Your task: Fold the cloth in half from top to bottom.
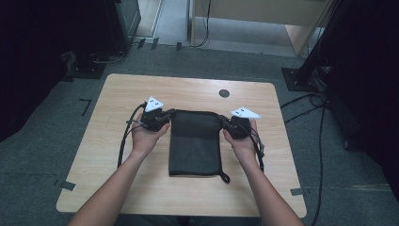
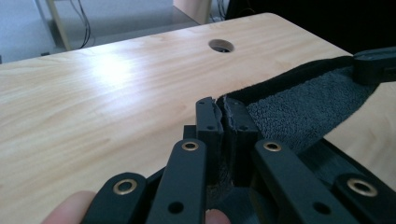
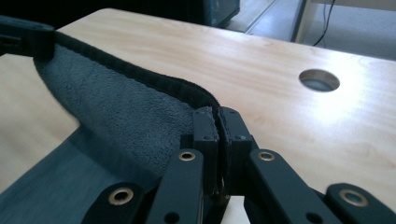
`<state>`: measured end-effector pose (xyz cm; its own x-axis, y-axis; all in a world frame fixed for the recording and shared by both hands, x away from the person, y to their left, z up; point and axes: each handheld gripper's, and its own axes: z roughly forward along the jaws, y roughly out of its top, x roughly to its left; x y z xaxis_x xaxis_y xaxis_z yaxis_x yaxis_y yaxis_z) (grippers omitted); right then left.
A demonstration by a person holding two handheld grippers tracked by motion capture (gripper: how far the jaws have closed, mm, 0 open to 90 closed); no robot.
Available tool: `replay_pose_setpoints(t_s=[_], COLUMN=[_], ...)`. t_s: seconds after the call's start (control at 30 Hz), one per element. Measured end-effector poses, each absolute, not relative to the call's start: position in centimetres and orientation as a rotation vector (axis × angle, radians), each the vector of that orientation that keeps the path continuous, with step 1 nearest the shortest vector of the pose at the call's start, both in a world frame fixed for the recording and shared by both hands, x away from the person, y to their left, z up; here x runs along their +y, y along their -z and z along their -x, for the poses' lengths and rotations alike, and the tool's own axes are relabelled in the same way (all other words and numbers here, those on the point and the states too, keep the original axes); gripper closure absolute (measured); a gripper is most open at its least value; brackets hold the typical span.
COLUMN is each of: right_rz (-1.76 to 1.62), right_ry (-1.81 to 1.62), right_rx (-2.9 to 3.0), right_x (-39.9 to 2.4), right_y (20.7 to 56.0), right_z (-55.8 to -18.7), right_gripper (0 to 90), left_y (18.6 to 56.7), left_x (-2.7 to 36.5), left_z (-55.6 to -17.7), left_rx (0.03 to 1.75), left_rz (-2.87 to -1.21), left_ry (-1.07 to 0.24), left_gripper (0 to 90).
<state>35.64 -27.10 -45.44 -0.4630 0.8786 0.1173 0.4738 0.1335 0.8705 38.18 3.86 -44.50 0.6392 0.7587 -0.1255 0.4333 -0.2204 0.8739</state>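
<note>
On the near half of the table (image 1: 117, 179) lies a dark towel (image 1: 195, 146), its far edge lifted, the left gripper (image 1: 165, 114) and right gripper (image 1: 225, 121) each pinching a far corner between closed fingers (image 2: 208, 122), a round hole (image 1: 224, 93) beyond.

The towel (image 2: 299, 109) corner vanishes between the left gripper (image 2: 222, 108) pads, so how much cloth is pinched is anyone's guess, and the same goes for the right gripper (image 3: 218, 116). From the high view, both forearms get chopped off at the bottom edge.
</note>
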Motion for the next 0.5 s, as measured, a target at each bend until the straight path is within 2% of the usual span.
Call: replay_pose_setpoints(t_s=[0.5], right_rz=[-1.254], right_ry=[-1.272], right_rx=[2.090], right_x=[-27.4], right_y=[48.4], right_z=[-29.1], right_gripper=[86.5], left_y=[48.2], left_x=[4.7], left_z=[-31.4], left_rx=[0.899], left_rz=[-1.929], left_ry=[-0.354], left_gripper=[85.9])
